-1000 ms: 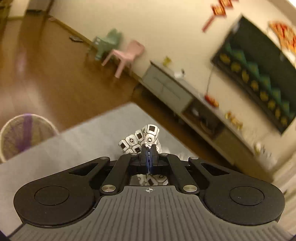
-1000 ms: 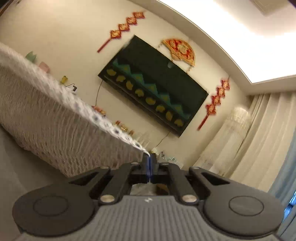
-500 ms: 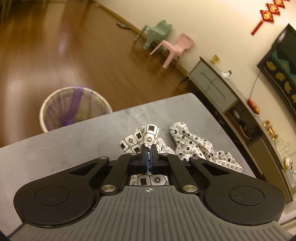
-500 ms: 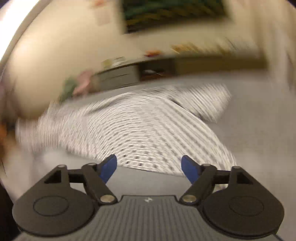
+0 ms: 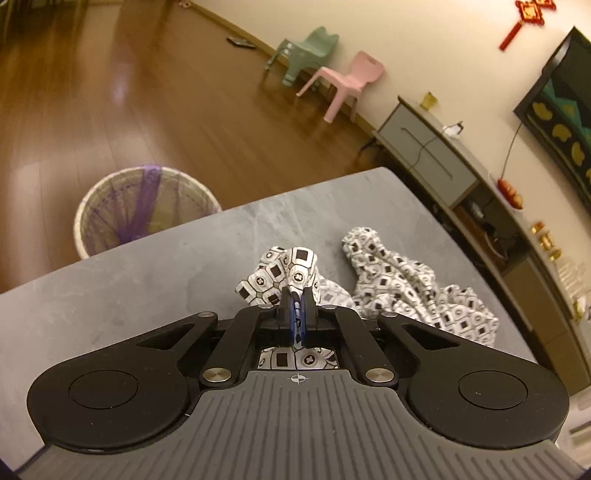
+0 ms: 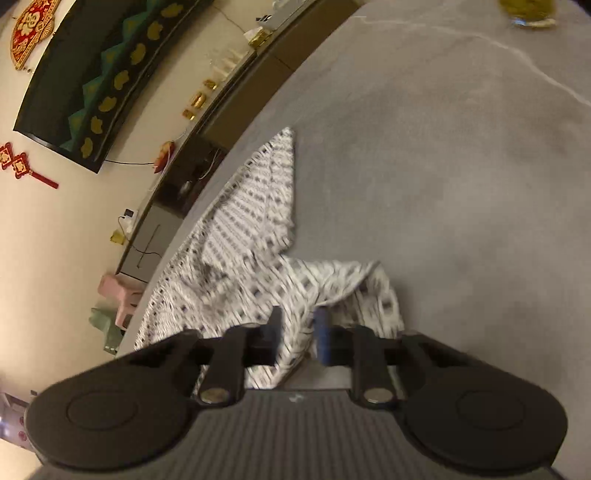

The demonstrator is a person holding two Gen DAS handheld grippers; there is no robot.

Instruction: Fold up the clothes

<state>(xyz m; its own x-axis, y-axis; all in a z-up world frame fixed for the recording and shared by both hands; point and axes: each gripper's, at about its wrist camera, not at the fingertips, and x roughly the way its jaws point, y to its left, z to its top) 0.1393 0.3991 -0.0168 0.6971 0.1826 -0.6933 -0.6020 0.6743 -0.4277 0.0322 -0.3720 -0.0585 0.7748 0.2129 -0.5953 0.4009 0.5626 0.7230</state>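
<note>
While rumpled on grey table [image 5: 147,280], patterned garment [image 5: 406,280] | left claw [image 5: 296,314] pinching it | right claw [image 6: 298,332] closing around fabric

no readable text or labels, red wall ornaments [image 5: 529,14] perhaps lettered, too blurred

Your left wrist camera is looking forward and down along the left gripper [image 5: 296,320], close over the grey table [image 5: 147,280], facing the far table edge, the wood floor and the wicker basket [image 5: 144,206]. Your right wrist camera is sitting rolled and close behind the right gripper [image 6: 297,334], so the table is running diagonally across its blurred frame. The 2 views are sharing the patterned garment [image 5: 402,280] [image 6: 243,236], the table, the low cabinet [image 5: 428,155] and the dark wall panel [image 6: 99,74].
</note>
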